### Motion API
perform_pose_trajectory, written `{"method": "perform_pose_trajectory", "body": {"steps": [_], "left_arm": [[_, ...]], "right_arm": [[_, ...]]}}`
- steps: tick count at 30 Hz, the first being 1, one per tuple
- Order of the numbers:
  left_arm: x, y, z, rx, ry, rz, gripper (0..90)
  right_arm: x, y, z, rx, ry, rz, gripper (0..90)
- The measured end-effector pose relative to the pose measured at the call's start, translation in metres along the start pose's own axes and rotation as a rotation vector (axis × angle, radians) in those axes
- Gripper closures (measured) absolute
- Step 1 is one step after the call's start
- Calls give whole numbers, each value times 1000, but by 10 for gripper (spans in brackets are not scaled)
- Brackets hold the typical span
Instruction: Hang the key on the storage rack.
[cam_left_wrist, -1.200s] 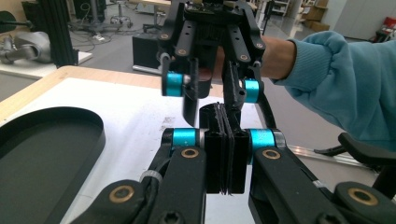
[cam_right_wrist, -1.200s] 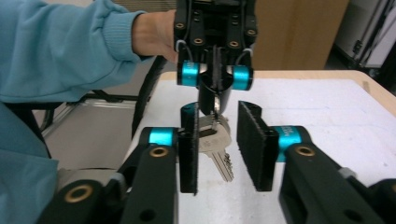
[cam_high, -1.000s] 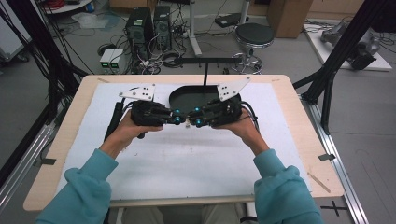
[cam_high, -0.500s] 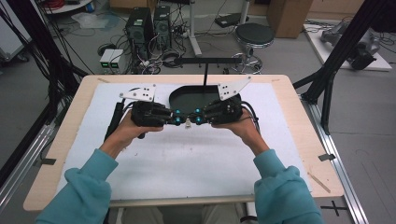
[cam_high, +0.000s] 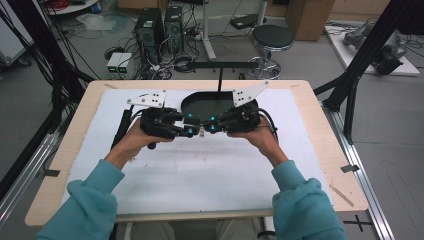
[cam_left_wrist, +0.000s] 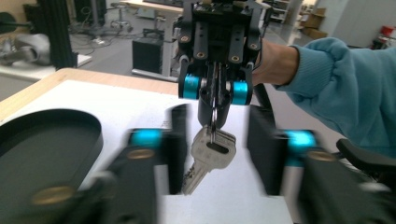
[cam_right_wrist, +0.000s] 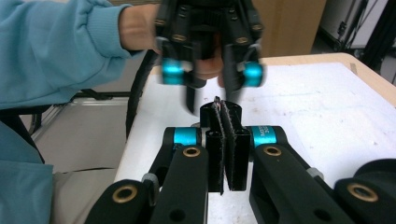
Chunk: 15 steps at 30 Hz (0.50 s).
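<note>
A bunch of silver keys (cam_left_wrist: 210, 156) hangs by its ring from my right gripper (cam_left_wrist: 213, 127), which is shut on the ring. In the right gripper view its jaws (cam_right_wrist: 223, 108) are pressed flat together. My left gripper (cam_left_wrist: 217, 154) faces it tip to tip, open, with one blurred finger (cam_left_wrist: 177, 149) on each side of the dangling keys. In the high view both grippers, left (cam_high: 192, 131) and right (cam_high: 208, 128), meet above the white mat (cam_high: 210, 175), with the keys (cam_high: 201, 132) a small glint between them.
A black oval tray (cam_high: 205, 104) lies on the mat just behind the grippers. The wooden table edge (cam_high: 320, 130) frames the mat. Black frame posts (cam_high: 365, 55) stand at both sides, and a stool and computer cases stand on the floor beyond.
Both grippers stay tip to tip in about the same spot over the mat. No clear shift shows in the high view.
</note>
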<state>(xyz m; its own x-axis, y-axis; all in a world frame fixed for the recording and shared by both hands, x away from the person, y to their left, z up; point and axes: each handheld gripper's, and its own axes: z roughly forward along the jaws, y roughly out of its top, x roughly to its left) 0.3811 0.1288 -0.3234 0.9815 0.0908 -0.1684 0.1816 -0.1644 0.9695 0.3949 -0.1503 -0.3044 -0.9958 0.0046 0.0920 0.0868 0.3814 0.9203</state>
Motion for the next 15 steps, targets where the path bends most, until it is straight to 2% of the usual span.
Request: {"method": "perform_pose_trajectory", "body": {"steps": [2, 3, 4, 5, 6, 7, 10, 12, 13, 15], "left_arm": [[1, -1, -2, 33, 8, -71, 377], [2, -2, -4, 52, 14, -81, 338], [0, -5, -9, 59, 80, -46, 271], [0, -5, -9, 59, 80, -46, 174], [0, -7, -11, 63, 108, -50, 95], [0, -9, -16, 70, 150, -59, 57], [1, -14, -31, 74, 234, -48, 17], [0, -20, -44, 82, 298, -27, 16], [-1, -23, -49, 76, 317, -27, 17], [-3, -29, -62, 60, 356, -6, 17]], "right_arm": [[-1, 1, -2, 5, -25, 16, 891], [-2, 1, -4, 5, -28, 26, 891], [-3, 2, -5, 2, -37, 34, 891], [-4, 2, -7, 5, -48, 43, 890], [-5, 3, -9, 4, -57, 48, 890], [-7, 3, -11, 8, -76, 54, 890], [-11, 4, -17, 20, -104, 87, 890], [-14, 5, -19, 22, -117, 84, 890], [-18, 8, -25, 54, -141, 96, 890], [-22, 10, -30, 64, -162, 109, 890]]}}
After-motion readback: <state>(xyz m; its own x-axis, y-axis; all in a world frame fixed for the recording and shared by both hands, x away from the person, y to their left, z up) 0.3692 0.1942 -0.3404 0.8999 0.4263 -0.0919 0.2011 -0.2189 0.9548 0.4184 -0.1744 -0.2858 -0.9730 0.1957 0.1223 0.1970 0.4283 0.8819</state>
